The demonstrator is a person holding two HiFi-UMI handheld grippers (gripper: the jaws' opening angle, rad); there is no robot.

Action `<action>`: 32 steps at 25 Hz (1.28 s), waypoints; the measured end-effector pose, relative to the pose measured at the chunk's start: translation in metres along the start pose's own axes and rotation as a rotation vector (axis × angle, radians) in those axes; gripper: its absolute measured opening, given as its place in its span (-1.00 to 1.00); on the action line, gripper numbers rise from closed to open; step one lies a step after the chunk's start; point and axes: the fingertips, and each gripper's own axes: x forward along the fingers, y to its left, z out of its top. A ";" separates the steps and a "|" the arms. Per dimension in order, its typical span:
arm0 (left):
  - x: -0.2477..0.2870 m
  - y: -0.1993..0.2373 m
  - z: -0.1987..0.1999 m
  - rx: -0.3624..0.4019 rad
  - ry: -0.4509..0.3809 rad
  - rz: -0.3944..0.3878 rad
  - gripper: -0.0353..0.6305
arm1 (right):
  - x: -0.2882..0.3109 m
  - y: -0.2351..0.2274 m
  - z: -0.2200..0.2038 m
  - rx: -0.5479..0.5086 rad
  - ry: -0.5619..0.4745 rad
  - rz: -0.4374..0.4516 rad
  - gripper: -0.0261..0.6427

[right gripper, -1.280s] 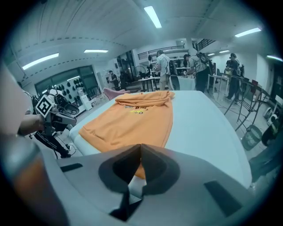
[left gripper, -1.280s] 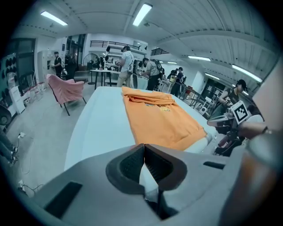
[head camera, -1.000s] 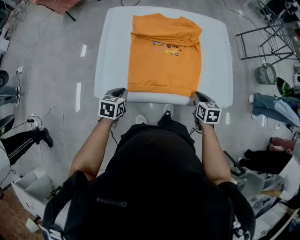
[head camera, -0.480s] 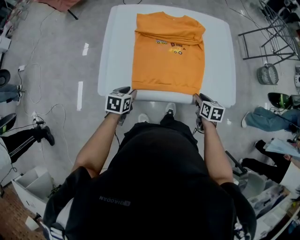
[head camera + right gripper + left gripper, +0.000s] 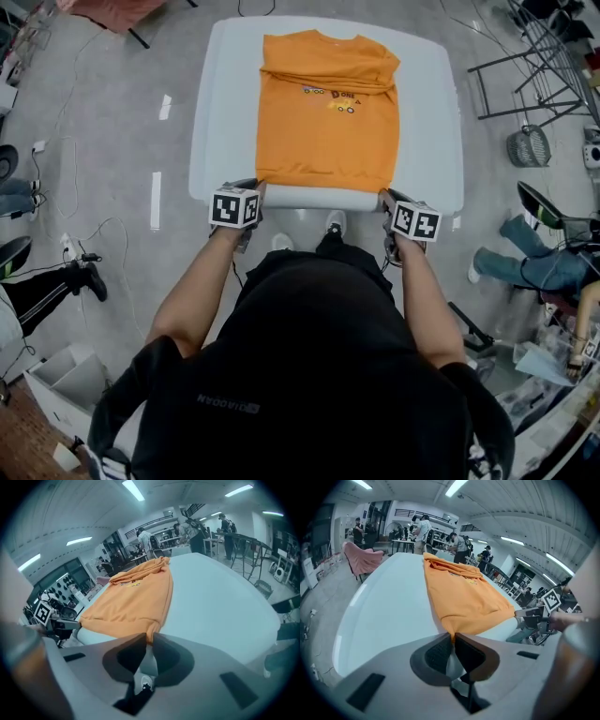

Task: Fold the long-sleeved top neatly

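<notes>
An orange long-sleeved top (image 5: pixel 328 108) lies flat on the white table (image 5: pixel 221 112), collar at the far end and sleeves folded in across the chest. My left gripper (image 5: pixel 255 187) is at the near left hem corner. In the left gripper view the orange top (image 5: pixel 464 592) runs into the left gripper (image 5: pixel 453 637), whose jaws have just been closing and now pinch the hem. My right gripper (image 5: pixel 384 197) is at the near right hem corner. In the right gripper view the right gripper (image 5: pixel 150 637) has likewise just closed on the top (image 5: pixel 133 599).
The table's near edge (image 5: pixel 319 199) lies just under the hem. White shoes (image 5: pixel 335 222) show below it. A wire rack (image 5: pixel 534 56) and a round basket (image 5: pixel 530 147) stand at the right. Cables (image 5: pixel 94 234) trail on the floor at left.
The left gripper has shifted inward to the near left hem corner. The right gripper has kept its place at the other corner. The top has not moved.
</notes>
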 end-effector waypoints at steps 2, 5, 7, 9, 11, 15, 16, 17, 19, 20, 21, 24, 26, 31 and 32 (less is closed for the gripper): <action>-0.001 -0.001 0.000 0.008 -0.003 -0.003 -0.82 | -0.003 0.001 0.002 0.021 -0.013 0.020 -0.79; -0.008 -0.003 -0.002 0.018 -0.013 -0.029 -0.84 | -0.011 0.002 0.005 0.022 -0.036 0.032 -0.80; -0.014 -0.003 -0.004 0.022 -0.017 -0.042 -0.84 | -0.017 0.001 0.008 0.023 -0.052 0.031 -0.81; -0.019 -0.003 -0.004 0.023 -0.019 -0.054 -0.85 | -0.022 0.001 0.010 0.033 -0.064 0.034 -0.81; -0.023 -0.005 -0.003 0.026 -0.016 -0.067 -0.85 | -0.026 0.002 0.011 0.042 -0.070 0.043 -0.81; -0.035 -0.013 -0.009 0.033 -0.013 -0.095 -0.85 | -0.043 0.010 0.005 0.045 -0.086 0.056 -0.81; -0.040 -0.015 -0.010 0.032 -0.019 -0.101 -0.85 | -0.049 0.014 0.004 0.045 -0.094 0.060 -0.81; -0.044 -0.016 -0.010 0.028 -0.025 -0.107 -0.85 | -0.055 0.017 0.003 0.044 -0.103 0.062 -0.81; -0.051 -0.016 -0.010 0.006 -0.039 -0.122 -0.85 | -0.064 0.021 0.004 0.048 -0.125 0.065 -0.81; -0.053 -0.016 -0.010 -0.017 -0.047 -0.132 -0.85 | -0.068 0.023 0.005 0.053 -0.136 0.069 -0.81; -0.056 -0.015 -0.009 -0.043 -0.057 -0.143 -0.85 | -0.071 0.026 0.007 0.058 -0.148 0.072 -0.81; -0.062 -0.012 0.013 -0.097 -0.100 -0.168 -0.85 | -0.075 0.032 0.031 0.064 -0.185 0.087 -0.81; -0.067 -0.015 0.027 -0.104 -0.131 -0.184 -0.85 | -0.081 0.034 0.043 0.074 -0.218 0.097 -0.81; -0.081 -0.018 0.072 -0.188 -0.210 -0.235 -0.85 | -0.100 0.036 0.092 0.144 -0.328 0.130 -0.81; -0.082 -0.017 0.089 -0.222 -0.229 -0.249 -0.85 | -0.101 0.036 0.112 0.160 -0.351 0.141 -0.81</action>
